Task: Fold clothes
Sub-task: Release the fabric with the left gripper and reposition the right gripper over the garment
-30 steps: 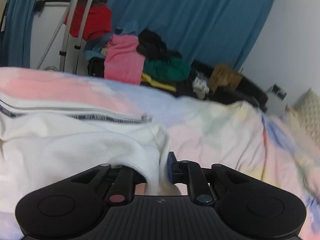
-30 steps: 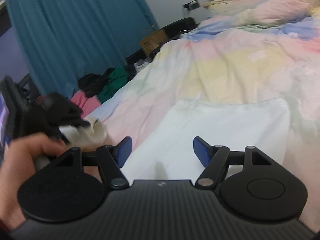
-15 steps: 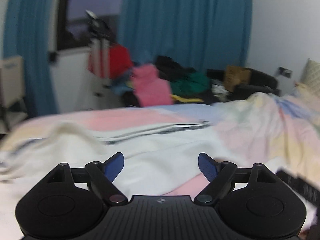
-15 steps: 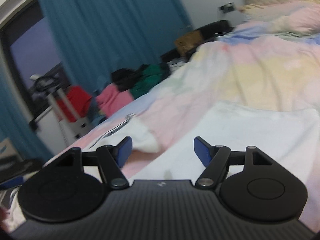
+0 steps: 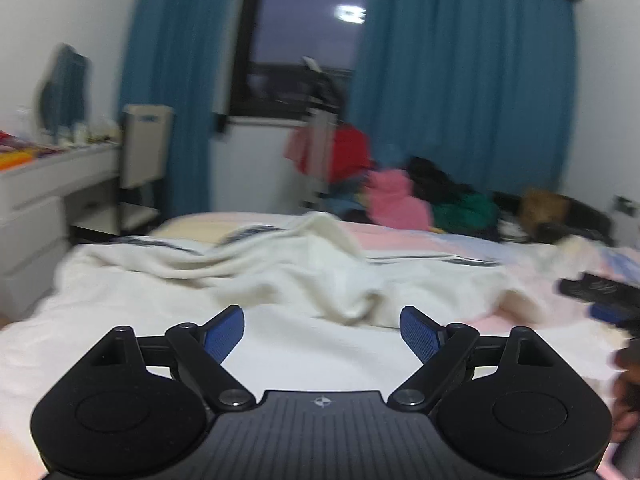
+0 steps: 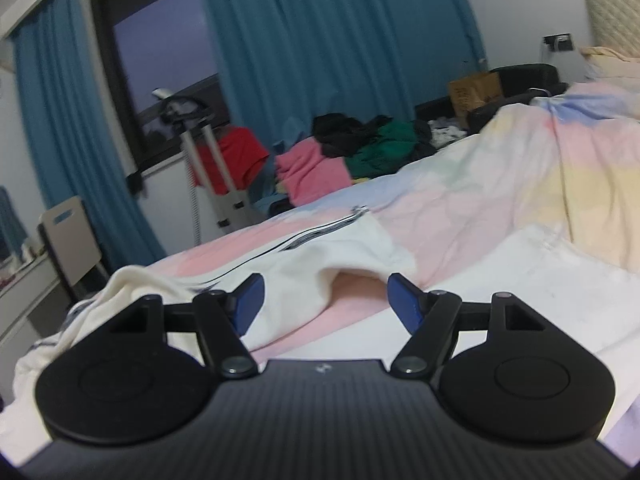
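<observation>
On the bed (image 5: pixel 460 240), your left gripper (image 5: pixel 322 334) and right gripper (image 6: pixel 322 294) both hung with jaws spread and empty, the left having just opened, so the rumpled white garment (image 5: pixel 280 276) risked slumping out of its fold.

One white garment (image 6: pixel 328 264) lies on one pastel duvet (image 6: pixel 500 184). Two blue curtains (image 5: pixel 464 92) flank one window (image 5: pixel 304 44).

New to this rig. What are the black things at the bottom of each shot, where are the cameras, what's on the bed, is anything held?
No robot: a person holds one two-finger claw in each hand, each with a fisheye camera looking along its fingers. The black shape with blue pads is the left claw in one view and the right claw in the other. Both face a bed with a pastel cover, where a white garment lies rumpled. The left claw's jaws have just been opening; both are open, nothing between them.
</observation>
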{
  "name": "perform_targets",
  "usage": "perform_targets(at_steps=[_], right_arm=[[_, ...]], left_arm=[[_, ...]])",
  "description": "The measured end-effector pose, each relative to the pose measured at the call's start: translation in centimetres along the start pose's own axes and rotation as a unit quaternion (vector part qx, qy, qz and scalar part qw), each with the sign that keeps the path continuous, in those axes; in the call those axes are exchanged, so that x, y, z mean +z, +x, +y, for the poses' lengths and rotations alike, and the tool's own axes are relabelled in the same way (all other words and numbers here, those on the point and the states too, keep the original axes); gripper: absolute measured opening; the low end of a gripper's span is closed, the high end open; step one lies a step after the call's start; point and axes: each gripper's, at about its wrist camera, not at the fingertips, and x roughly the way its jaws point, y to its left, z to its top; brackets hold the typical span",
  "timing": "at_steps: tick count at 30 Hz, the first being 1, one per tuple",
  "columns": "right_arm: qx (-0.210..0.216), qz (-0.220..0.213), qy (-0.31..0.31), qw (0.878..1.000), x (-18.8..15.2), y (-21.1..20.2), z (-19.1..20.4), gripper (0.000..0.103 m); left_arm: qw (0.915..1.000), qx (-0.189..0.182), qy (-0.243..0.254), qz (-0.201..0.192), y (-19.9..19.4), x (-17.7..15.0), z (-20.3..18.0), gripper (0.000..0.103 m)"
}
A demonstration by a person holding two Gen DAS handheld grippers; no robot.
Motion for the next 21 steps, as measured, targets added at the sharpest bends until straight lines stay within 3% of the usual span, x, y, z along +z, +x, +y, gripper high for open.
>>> perform_targets(at_steps=[3, 7, 11, 16, 21], right_arm=[[0.028, 0.017, 0.016, 0.999, -0.1, -0.9, 0.3, 0.071], [0.053, 0.045, 0.048, 0.996, -0.3, -1.0, -0.2, 0.071], [0.089, 0.084, 0.117, 0.985, -0.8, 0.2, -1.6, 0.071], [0.116, 0.134, 0.227, 0.958, -1.0, 3.7, -3.2, 0.071], [0.124, 0.170, 0.386, 0.898, -1.4, 10.1, -5.9, 0.071]], left_arm=[[0.9998, 0.018, -0.007, 0.004, -0.4, -0.4, 0.9, 0.088], [0.9990, 0.009, -0.041, 0.016, -0.6, -0.4, 1.8, 0.088], [0.9992, 0.014, -0.032, 0.019, -0.2, -0.5, 1.2, 0.088], [0.9986, 0.029, -0.035, 0.027, 1.1, -1.3, 0.6, 0.088], [0.9974, 0.019, -0.045, 0.053, 4.0, -1.9, 0.3, 0.088]])
